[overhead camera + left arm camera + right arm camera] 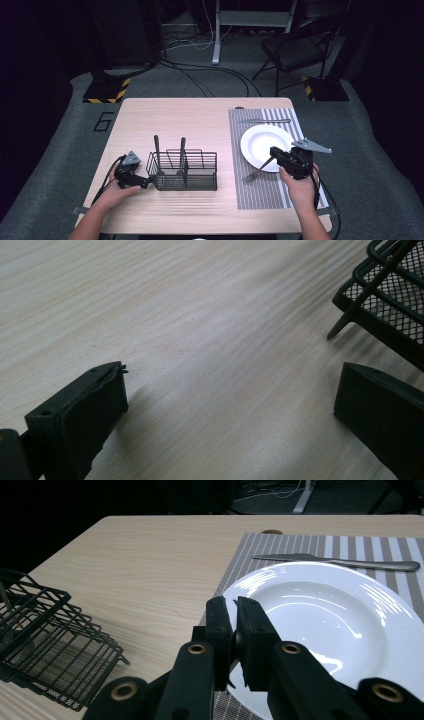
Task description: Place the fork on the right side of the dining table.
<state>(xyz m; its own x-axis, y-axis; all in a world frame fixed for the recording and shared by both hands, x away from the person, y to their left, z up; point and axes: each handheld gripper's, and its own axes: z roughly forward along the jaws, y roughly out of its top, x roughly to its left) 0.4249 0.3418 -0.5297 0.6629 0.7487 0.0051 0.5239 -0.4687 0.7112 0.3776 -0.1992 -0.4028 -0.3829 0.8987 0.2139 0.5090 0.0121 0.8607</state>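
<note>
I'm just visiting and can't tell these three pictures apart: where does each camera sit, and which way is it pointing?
High view: fixed above the person's side, looking forward and down on the table; forearms and both tongs, left and right, show.
Left gripper view: rides the left tongs, low over bare wood; its open jaws show.
Right gripper view: rides the right tongs, facing the white plate and knife; its jaws are shut on a fork handle.
Shared: both gripper views catch the black mesh caddy.
</note>
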